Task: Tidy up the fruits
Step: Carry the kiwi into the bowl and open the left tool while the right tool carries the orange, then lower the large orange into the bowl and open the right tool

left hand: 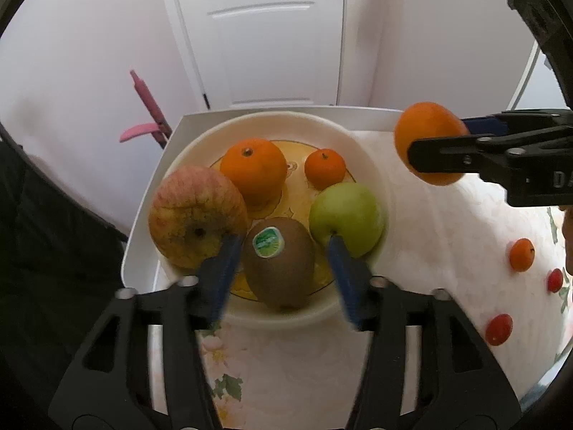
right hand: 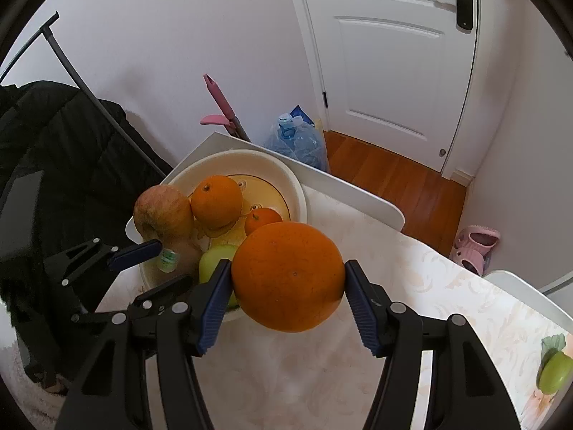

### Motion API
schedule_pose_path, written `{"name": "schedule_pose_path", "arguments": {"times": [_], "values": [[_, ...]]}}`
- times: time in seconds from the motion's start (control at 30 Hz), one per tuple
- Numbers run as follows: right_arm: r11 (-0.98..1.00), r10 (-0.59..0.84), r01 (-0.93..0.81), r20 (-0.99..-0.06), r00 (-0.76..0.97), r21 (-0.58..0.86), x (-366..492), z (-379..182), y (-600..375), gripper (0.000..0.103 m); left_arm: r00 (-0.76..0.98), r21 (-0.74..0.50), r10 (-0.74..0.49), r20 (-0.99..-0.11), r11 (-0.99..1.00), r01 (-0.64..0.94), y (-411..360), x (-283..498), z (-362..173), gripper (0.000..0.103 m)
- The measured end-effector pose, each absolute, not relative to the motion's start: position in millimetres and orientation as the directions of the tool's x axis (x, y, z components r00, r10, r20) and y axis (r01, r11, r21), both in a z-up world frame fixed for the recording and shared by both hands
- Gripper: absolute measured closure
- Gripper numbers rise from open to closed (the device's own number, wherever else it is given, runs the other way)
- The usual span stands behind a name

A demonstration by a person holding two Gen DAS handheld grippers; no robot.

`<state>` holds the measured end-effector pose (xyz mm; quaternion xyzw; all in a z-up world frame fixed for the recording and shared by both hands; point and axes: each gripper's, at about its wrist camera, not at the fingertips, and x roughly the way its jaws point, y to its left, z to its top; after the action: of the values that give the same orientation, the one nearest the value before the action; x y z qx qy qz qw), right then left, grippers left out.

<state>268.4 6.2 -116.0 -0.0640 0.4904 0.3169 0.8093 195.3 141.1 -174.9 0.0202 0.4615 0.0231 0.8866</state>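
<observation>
Left wrist view: the bowl (left hand: 361, 150) is the reference landmark. Inside it lie five fruits: a red apple (left hand: 197, 215) at its left wall, a large orange (left hand: 254, 170) and a small mandarin (left hand: 324, 168) toward its far side, a green apple (left hand: 345, 218) at its right, and a kiwi (left hand: 279, 261) at its near edge.

Outside the bowl, well to its right on the tablecloth (left hand: 429, 251), remain a second mandarin (left hand: 521, 254) and two small red fruits (left hand: 498, 329). The right wrist view adds a green fruit (right hand: 555, 372) far to the bowl's right. Judged from this layout, the task is a little over half done.

The left gripper (left hand: 283, 251) points steeply down over the bowl's near rim. Its blue pads (left hand: 218, 272) stand apart on either side of the kiwi without pressing it; the kiwi rests in the bowl, released.

The right gripper (right hand: 288, 283) also tilts down, just right of the bowl and above the tablecloth. Its pads clamp a held orange (right hand: 288, 276) from both sides. That orange is not yet over the bowl; delivery is the likely next step.
</observation>
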Motion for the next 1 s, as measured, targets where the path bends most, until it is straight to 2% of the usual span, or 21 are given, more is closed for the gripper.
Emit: {"name": "schedule_pose_path", "arguments": {"times": [0.03,0.07,0.57,1.0], "values": [[0.791,0.45,-0.576,-0.834,0.319,0.207,268.8,-115.6,6.9,0.045,0.582,0.06,0.064,-0.811,0.998,-0.025,142.1,193.6,-172.2,0.01],[0.789,0.452,-0.578,-0.833,0.32,0.206,269.5,-114.6,7.3,0.045,0.601,0.058,0.064,-0.797,0.998,-0.029,142.9,190.4,-167.5,0.003],[0.748,0.475,-0.637,-0.822,0.315,0.187,285.0,-105.4,29.8,0.045,0.625,0.057,0.099,-0.774,0.995,-0.087,161.4,180.2,-140.5,0.0],[0.678,0.491,-0.718,-0.823,0.284,0.157,319.8,-122.2,74.5,0.045,0.606,0.02,0.104,-0.789,0.989,-0.144,188.3,179.1,-145.8,0.0]]}}
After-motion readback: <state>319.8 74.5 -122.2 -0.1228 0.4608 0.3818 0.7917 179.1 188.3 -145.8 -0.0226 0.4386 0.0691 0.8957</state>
